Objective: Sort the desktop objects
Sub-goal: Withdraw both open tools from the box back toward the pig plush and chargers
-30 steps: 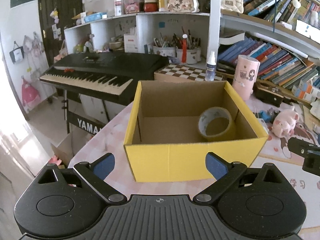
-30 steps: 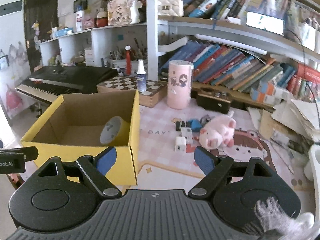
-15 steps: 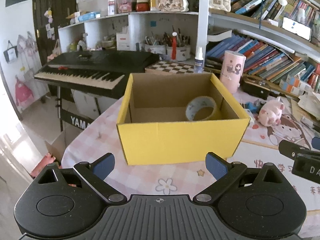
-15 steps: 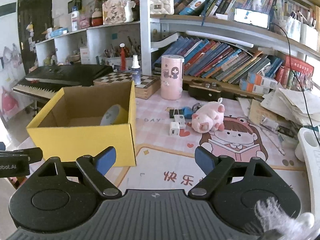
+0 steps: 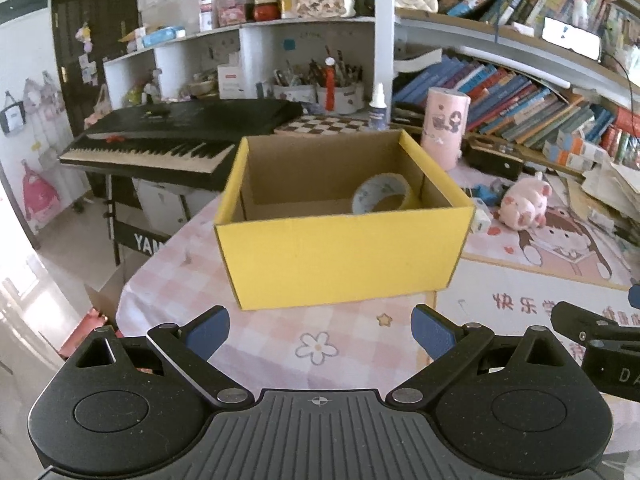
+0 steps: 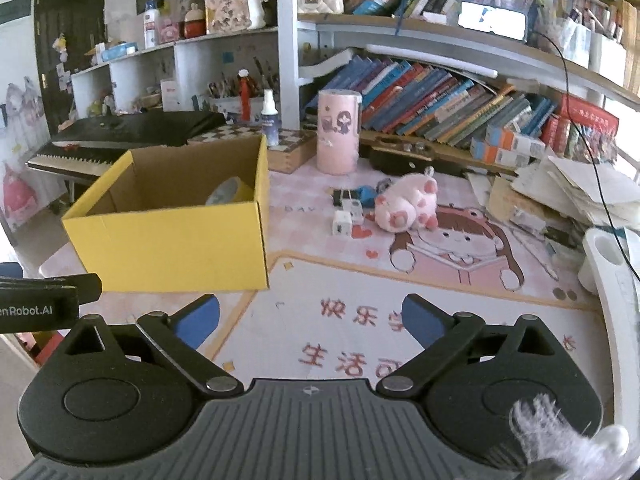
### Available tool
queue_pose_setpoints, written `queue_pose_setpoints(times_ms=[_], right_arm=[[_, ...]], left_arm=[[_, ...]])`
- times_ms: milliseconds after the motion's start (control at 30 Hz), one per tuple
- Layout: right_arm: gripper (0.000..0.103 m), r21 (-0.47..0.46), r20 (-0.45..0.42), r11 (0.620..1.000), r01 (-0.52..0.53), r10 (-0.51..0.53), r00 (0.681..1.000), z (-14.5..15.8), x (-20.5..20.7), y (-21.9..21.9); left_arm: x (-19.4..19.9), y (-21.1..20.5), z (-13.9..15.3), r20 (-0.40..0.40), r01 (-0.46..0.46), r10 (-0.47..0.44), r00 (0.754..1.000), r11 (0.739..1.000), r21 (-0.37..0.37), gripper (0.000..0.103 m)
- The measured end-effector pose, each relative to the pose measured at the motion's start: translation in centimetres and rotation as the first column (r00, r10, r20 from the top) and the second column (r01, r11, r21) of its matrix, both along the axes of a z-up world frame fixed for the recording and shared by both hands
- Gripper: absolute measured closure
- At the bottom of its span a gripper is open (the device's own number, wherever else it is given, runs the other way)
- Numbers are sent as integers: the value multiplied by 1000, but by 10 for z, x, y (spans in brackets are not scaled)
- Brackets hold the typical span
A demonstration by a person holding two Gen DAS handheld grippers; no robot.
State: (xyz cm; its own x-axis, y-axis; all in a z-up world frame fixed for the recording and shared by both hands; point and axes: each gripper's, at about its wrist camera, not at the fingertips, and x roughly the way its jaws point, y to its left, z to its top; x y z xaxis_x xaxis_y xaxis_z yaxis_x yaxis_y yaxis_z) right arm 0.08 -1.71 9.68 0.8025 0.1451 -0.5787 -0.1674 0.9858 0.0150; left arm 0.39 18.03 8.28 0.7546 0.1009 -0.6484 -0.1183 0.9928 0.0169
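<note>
Nearest the lens, the left claw (image 5: 320, 330) stands spread wide with nothing between its blue pads, hanging over the pink checked cloth of the counter (image 5: 280, 344). The right claw (image 6: 310, 320) is likewise spread and bare; its jaws have just been opening wider, above the printed mat (image 6: 360, 304).

Beyond them sits the yellow box (image 5: 340, 256), open-topped cardboard, bright yellow outside and plain brown within, its long side squarely facing the left claw. Inside, at the right rear corner, a roll of tape (image 5: 382, 198) stands tilted on its edge against the wall, its hole turned toward the camera and slightly left.

Farther right on the mat lies a pink plush pig (image 6: 406, 208) on its side, long axis across the view, with small white cubes (image 6: 342, 222) just beside it. Behind stands a pink cylinder (image 6: 338, 132), upright.
</note>
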Motion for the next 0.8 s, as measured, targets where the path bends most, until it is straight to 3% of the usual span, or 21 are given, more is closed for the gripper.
queue_pose_setpoints(times_ms=[333, 800], right_arm=[[4, 4, -55, 997, 80, -80, 995, -12, -6, -25], [4, -29, -67, 984, 178, -180, 981, -16, 7, -68]], left_arm=[[5, -21, -9, -31, 68, -68, 997, 998, -3, 4], [34, -63, -10, -47, 163, -163, 986, 987, -6, 4]])
